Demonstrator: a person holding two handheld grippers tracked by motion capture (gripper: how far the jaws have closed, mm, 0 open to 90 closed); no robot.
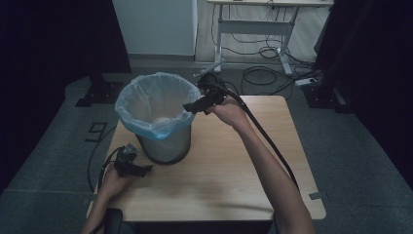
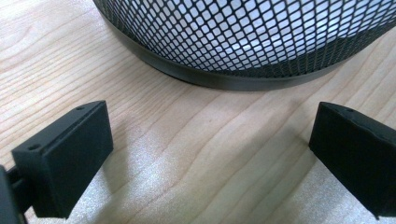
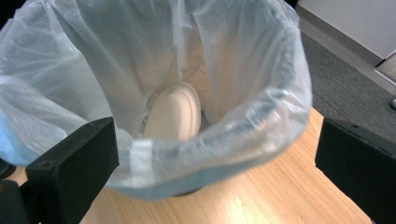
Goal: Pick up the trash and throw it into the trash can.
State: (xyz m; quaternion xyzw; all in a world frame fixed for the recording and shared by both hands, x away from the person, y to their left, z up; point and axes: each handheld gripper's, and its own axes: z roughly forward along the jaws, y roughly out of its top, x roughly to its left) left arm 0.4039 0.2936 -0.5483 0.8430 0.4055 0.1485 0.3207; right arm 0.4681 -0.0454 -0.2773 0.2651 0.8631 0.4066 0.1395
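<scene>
Right gripper point(image 1: 187, 108) — jaws spread wide, nothing between them; held at the rim of the waste bin point(image 1: 163, 146), pointing into its mouth. Pale round plate point(image 3: 173, 114) — inside the bin, ahead of and below this gripper, standing on edge against the liner. Plastic bag liner point(image 1: 146, 105) — translucent, folded over the bin's rim. Bin — black mesh, upright on the wooden surface point(image 1: 229, 165). Left gripper point(image 1: 146, 169) — jaws also spread and empty, low over the surface, with the bin's base just ahead of them, not touching.
</scene>
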